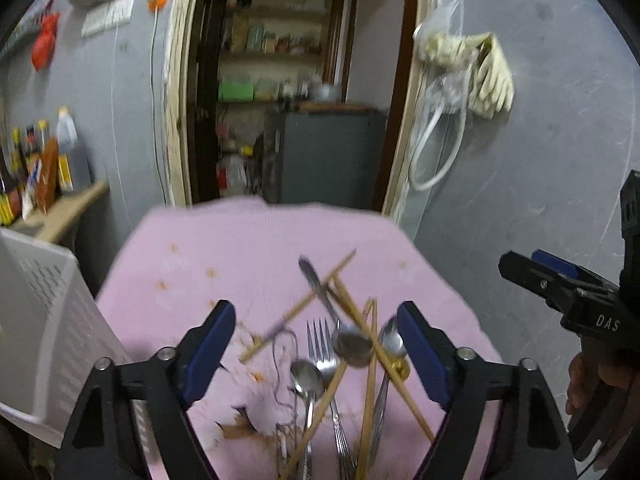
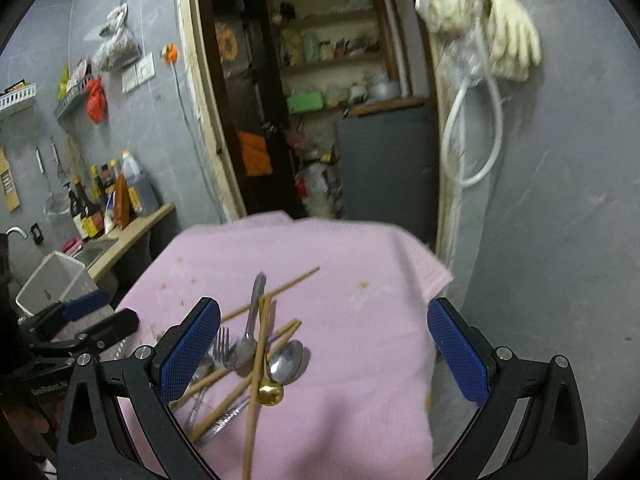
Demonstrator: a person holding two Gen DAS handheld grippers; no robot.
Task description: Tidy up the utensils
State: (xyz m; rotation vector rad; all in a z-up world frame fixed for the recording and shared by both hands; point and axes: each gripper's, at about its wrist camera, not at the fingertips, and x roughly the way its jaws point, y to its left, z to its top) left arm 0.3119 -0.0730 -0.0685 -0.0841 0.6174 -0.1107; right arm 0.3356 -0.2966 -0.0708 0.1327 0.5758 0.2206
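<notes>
a loose heap of utensils (image 1: 340, 364) lying near the front of a pink cloth (image 1: 240, 248): wooden chopsticks (image 1: 316, 296) crossed over one another at several angles, a steel fork (image 1: 320, 344) with tines pointing away, a steel spoon (image 1: 306, 378) just left of it, another spoon (image 1: 352, 344) bowl-down in the middle with its long handle running up and back, a further spoon (image 1: 390, 340) on the right, and a small gold spoon (image 2: 269, 393) at the near edge of the pile. scattered over the cloth, a few orange crumbs and some brown scraps beside the heap. hovering above the pile, left gripper (image 1: 316, 356) with blue pads spread fairly wide, nothing between them, not touching any piece. to the right, right gripper (image 2: 324, 356) spread very wide and empty as well, over the right half of the heap and bare cloth. at the cloth's left edge, a white slotted plastic basket (image 1: 44, 320). further out, a counter with sauce bottles (image 2: 104, 196), a grey wall, an open doorway onto pantry shelves, and pale rubber gloves (image 2: 508, 40) hung beside it.
</notes>
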